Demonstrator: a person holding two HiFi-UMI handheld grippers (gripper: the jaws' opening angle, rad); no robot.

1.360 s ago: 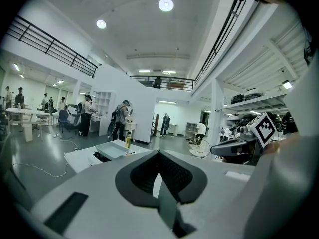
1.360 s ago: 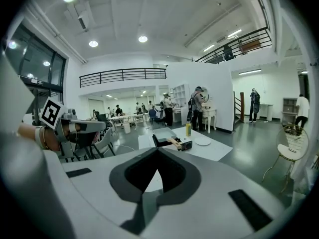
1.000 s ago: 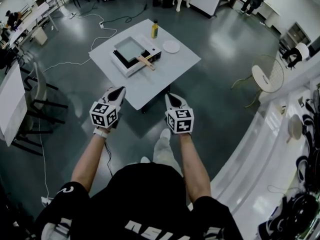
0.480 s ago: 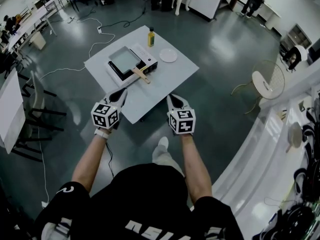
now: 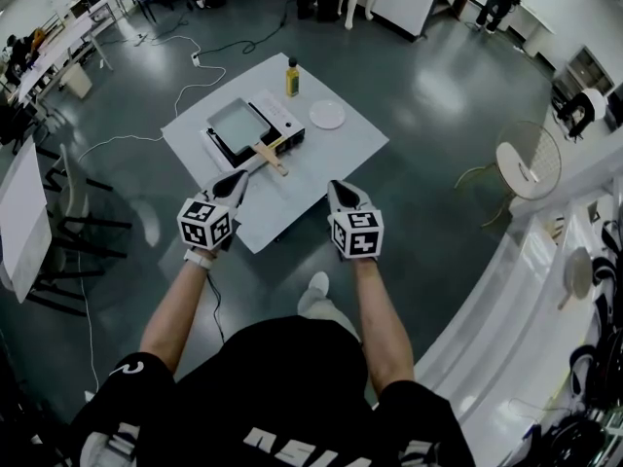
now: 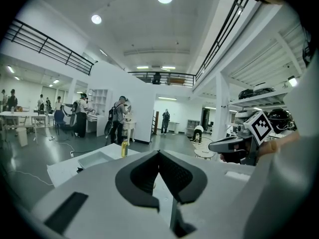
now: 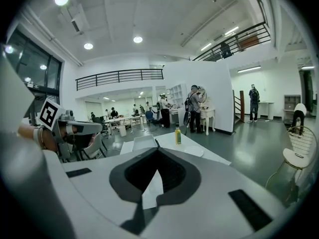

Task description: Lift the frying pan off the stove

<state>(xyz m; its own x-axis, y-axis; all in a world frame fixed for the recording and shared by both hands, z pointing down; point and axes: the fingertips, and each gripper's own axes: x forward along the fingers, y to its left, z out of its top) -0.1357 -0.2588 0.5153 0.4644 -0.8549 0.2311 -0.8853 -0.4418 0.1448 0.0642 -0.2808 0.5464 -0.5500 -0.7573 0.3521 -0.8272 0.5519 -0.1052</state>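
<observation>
Big room, white table, and both my jaws are shut tight with nothing in them.
My left gripper (image 5: 238, 176) and right gripper (image 5: 335, 185) are by the table's (image 5: 331, 154) near edge. The frying pan (image 5: 234, 121) sits on the stove (image 5: 285, 122) farther back, near a yellow bottle (image 5: 291, 76) and a plate (image 5: 327, 115). The floor (image 5: 438, 95) is dark and shiny.

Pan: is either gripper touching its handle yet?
No; the left gripper and right gripper are both short of the pan, which sits on the stove.
</observation>
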